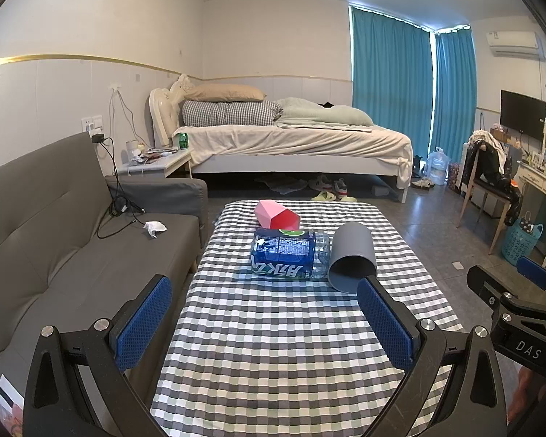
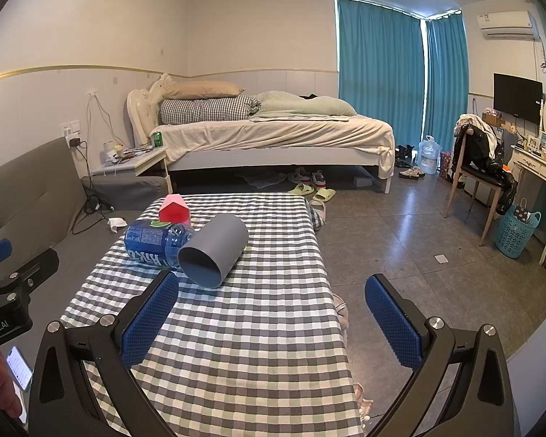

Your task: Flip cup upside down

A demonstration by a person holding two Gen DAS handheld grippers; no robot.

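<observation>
A grey cup [image 1: 353, 256] lies on its side on the checkered table [image 1: 291, 327], its open mouth toward me; it also shows in the right wrist view [image 2: 214, 251]. It touches a blue-labelled plastic bottle [image 1: 287, 255] lying on its side, which also shows in the right wrist view [image 2: 153, 242]. A pink and red faceted cup [image 1: 276, 214] lies on its side behind them, also in the right wrist view [image 2: 174, 209]. My left gripper [image 1: 265, 318] is open and empty, short of the cup. My right gripper [image 2: 273, 315] is open and empty, near the table's right edge.
A grey sofa [image 1: 72, 255] runs along the table's left side. Tiled floor [image 2: 418, 247] lies to the right, with a chair [image 2: 477, 178] and a teal basket [image 2: 517, 231] beyond. A bed [image 1: 291, 142] stands behind the table.
</observation>
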